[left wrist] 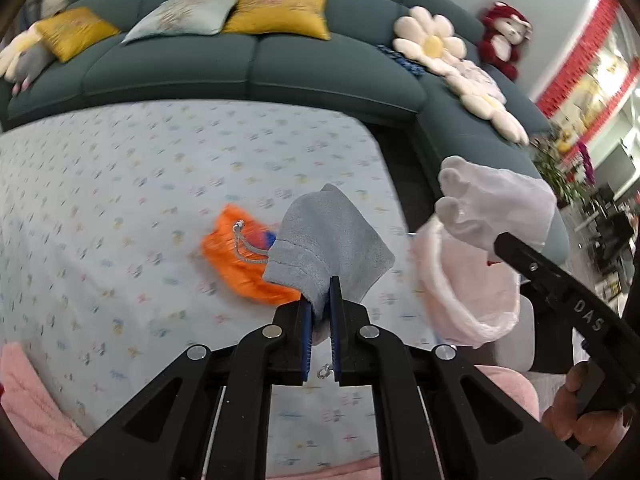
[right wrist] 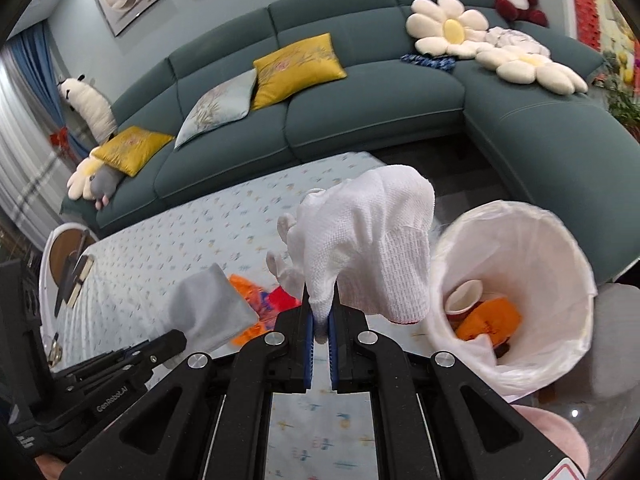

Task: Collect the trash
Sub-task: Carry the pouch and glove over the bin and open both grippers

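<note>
A table point(left wrist: 160, 184) covered with a pale blue cloth printed with small coloured marks is standing in front of the sofa. An orange wrapper point(left wrist: 236, 268) is lying directly on the cloth near the middle, with a bit of blue and red showing at its edge. In the right wrist view the same orange and red scraps point(right wrist: 272, 300) are resting on the cloth.
</note>
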Action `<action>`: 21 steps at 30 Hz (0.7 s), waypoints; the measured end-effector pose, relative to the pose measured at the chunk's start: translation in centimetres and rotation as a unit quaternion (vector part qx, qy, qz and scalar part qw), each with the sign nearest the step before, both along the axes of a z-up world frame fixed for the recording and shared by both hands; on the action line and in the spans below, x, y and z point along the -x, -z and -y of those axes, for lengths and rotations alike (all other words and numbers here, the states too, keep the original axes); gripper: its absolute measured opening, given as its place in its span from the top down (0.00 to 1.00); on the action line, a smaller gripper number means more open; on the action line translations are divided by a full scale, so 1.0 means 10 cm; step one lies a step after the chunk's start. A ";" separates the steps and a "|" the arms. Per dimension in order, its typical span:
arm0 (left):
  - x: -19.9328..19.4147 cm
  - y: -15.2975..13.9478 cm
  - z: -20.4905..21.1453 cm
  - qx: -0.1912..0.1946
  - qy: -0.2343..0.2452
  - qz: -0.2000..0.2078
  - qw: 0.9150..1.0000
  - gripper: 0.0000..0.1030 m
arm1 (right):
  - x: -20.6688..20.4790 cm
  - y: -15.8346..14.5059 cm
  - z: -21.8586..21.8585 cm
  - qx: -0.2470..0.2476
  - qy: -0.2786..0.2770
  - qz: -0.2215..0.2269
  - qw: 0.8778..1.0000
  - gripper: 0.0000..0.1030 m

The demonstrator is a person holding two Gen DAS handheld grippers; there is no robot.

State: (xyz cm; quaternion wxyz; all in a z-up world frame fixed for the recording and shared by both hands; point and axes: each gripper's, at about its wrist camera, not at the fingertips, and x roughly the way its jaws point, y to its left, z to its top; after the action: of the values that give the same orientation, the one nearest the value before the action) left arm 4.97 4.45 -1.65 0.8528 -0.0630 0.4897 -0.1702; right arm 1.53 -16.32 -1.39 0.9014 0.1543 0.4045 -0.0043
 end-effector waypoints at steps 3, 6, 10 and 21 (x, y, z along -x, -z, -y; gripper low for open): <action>0.00 -0.08 0.26 0.001 0.025 0.011 1.000 0.93 | 0.06 -0.04 0.21 0.000 0.017 0.006 1.000 0.95; 0.02 -0.16 0.57 0.003 0.053 0.021 0.998 0.93 | 0.12 -0.06 0.41 0.000 0.034 0.010 0.999 0.95; 0.03 -0.21 0.93 0.001 0.083 0.027 0.996 0.93 | 0.20 -0.07 0.68 0.004 0.058 0.013 0.998 0.95; 0.06 -0.16 1.74 -0.007 0.145 0.024 0.989 0.93 | 0.41 0.08 1.37 0.000 0.107 0.003 0.994 0.95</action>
State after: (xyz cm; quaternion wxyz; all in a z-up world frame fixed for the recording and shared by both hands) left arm 4.41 -12.93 -0.04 0.8309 0.0191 0.4745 -0.2901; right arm -2.54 -30.00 -2.18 0.8968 0.1970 0.3834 -0.0999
